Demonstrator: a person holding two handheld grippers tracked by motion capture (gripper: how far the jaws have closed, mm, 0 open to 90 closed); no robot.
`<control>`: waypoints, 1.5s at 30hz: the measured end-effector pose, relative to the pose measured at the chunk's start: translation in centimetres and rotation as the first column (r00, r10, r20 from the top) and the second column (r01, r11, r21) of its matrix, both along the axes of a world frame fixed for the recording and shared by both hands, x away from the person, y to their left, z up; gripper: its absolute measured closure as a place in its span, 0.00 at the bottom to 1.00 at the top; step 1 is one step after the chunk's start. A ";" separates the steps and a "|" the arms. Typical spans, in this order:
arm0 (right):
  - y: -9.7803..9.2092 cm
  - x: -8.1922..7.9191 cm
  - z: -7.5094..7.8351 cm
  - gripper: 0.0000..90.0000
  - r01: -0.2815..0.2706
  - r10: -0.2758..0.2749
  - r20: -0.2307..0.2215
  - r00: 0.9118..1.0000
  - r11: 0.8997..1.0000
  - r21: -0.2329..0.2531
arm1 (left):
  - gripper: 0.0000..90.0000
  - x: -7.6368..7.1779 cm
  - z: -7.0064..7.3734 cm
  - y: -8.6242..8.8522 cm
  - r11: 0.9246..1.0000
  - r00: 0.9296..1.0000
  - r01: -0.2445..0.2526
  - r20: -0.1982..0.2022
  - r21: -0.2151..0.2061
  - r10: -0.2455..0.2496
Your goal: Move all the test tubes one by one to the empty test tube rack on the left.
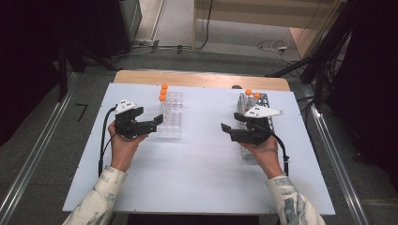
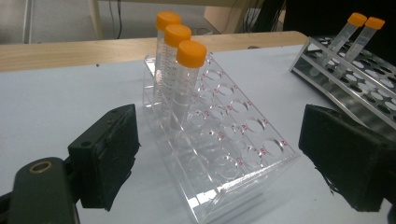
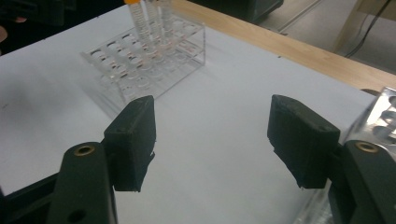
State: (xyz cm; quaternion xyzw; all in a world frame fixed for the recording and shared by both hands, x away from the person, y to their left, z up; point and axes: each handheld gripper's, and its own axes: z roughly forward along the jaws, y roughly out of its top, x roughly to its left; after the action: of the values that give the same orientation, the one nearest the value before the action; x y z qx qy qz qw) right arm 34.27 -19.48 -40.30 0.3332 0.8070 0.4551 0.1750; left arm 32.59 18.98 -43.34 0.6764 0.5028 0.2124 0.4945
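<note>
A white table (image 1: 197,173) carries the work, with a wooden strip along its far edge. The clear rack (image 2: 219,140) stands straight ahead of the left gripper (image 2: 224,158), between its wide-open jaws, its long axis running away from them. Three orange-capped tubes (image 2: 180,79) stand upright at its far end. The right gripper (image 3: 215,140), also open and empty, sits farther off beside the metal rack (image 1: 256,117), so the left hand looks nearer.
</note>
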 end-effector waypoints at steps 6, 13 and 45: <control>-1.8 0.2 0.4 0.33 0.051 -0.051 0.015 0.999 0.999 -0.004 | 0.10 0.0 -0.3 -0.5 1.000 1.000 -0.011 0.019 0.020 0.011; -3.8 0.3 0.9 0.33 0.099 -0.098 0.047 0.994 0.995 -0.013 | 0.10 0.1 -0.7 -0.7 1.000 1.000 -0.008 0.014 0.021 0.008; -7.6 9.3 -1.9 0.49 0.254 -0.256 -0.005 0.967 0.964 -0.078 | 0.11 0.0 -1.0 -1.4 1.000 0.999 0.022 0.023 0.022 -0.023</control>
State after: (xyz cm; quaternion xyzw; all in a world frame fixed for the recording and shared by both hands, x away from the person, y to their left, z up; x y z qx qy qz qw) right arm 43.62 -27.08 -42.22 0.4308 0.7755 0.3950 0.2387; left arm 32.61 17.55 -44.31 0.6848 0.4871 0.2200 0.4954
